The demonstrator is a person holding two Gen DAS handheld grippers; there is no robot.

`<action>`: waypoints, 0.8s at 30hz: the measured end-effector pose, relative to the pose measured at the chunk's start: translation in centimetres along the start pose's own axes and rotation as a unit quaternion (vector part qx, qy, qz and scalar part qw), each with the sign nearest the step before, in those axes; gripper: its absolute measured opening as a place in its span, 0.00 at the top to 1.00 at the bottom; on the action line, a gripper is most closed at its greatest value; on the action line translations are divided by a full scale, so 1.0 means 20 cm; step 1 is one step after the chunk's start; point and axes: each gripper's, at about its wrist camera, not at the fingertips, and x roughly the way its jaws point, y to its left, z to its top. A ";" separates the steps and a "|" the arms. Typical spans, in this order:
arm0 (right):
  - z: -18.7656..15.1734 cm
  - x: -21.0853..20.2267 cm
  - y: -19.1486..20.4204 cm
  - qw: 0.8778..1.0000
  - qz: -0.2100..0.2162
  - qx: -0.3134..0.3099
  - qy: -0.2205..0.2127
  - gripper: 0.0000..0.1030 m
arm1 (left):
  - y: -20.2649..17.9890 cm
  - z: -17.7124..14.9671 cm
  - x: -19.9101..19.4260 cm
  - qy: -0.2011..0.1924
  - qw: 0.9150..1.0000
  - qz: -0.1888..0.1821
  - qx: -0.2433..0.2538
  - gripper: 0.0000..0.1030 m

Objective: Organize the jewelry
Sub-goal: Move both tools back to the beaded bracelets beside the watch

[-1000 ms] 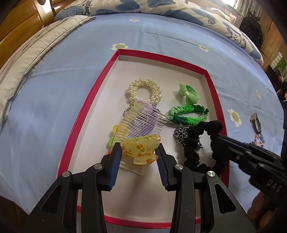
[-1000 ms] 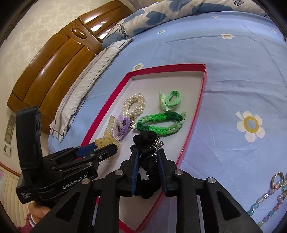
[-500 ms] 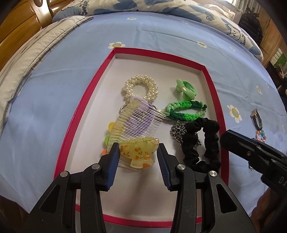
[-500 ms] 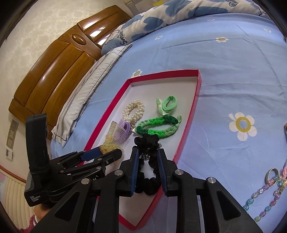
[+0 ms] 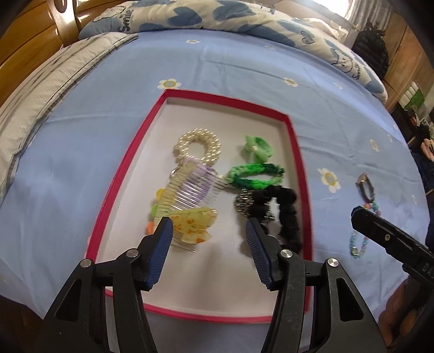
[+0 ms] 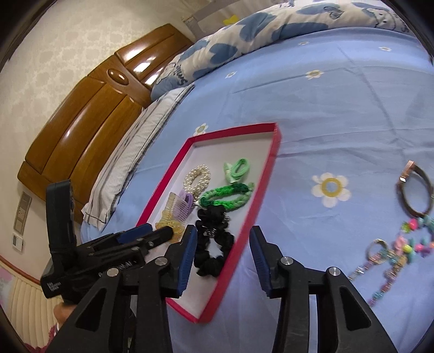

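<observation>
Red-rimmed tray (image 5: 123, 173) on blue flowered bed sheet (image 5: 244, 73) holds pearl scrunchie (image 5: 198, 144), 2 green ties, comb (image 5: 187, 187), yellow claw clip (image 5: 194, 224), black scrunchie (image 5: 284, 214). Beaded bracelets (image 6: 393, 252) lie on the sheet right of it. Both grippers' jaws open, empty. Wooden headboard (image 6: 86, 130), patterned quilt behind.

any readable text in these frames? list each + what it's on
"Smile" on the quilt, left wrist view; partly cut off.
"Smile", seen tilted, on the same quilt, right wrist view.
"DA", cut off by the frame edge, on the right claw body.
White print on the left claw body: too small and blurred to read.
Lettering further along that quilt: too distorted to read.
</observation>
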 end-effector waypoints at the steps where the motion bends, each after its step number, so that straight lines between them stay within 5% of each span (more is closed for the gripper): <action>1: -0.01 -0.02 -0.02 1.000 -0.003 0.002 -0.003 0.58 | -0.02 0.00 -0.01 -0.001 1.000 -0.003 0.002 0.47; 24: -0.18 -0.58 -0.61 0.984 -0.103 0.117 -0.083 0.56 | -0.55 -0.12 -0.07 0.018 0.993 -0.077 0.090 0.44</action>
